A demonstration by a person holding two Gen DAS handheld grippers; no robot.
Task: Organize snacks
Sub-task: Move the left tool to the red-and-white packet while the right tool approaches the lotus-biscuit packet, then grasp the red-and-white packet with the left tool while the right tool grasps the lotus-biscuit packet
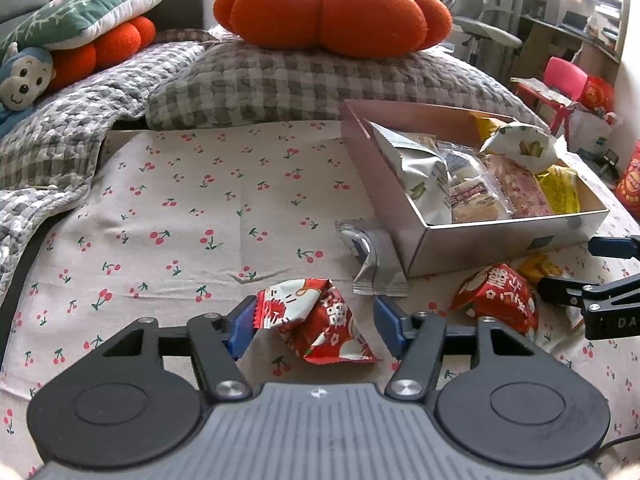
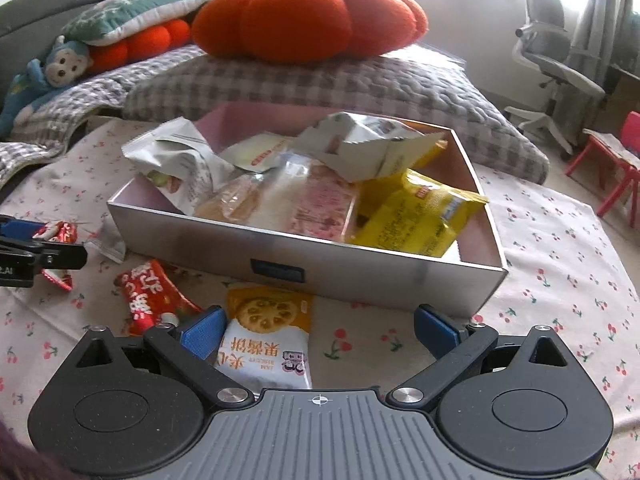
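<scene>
Two red snack packets lay loose on the cherry-print cloth. One red packet sat between the blue pads of the left gripper; the left pad met the packet's crimped edge, while the right pad stood just clear of it, so the fingers were partly spread and not yet pinching. The second red packet lay near the front of the box, beside the right gripper's fingers as seen at the edge of the left wrist view.

One orange-and-white biscuit packet was plainly seen only from the right wrist camera, lying just in front of the box wall and between the fingers of the right gripper. Those fingers were spread wide; the left pad stood beside the packet edge, contact uncertain, and the right pad was well apart from it.

One silver packet rested against the box's left corner, clearest in the left wrist view.

Box contents were better exposed from the right wrist camera: a yellow packet at the right, a pink packet in the middle, and several white and clear packets, count uncertain.

Beyond the box were one large orange pumpkin cushion on one checked pillow, and one blue monkey toy.
</scene>
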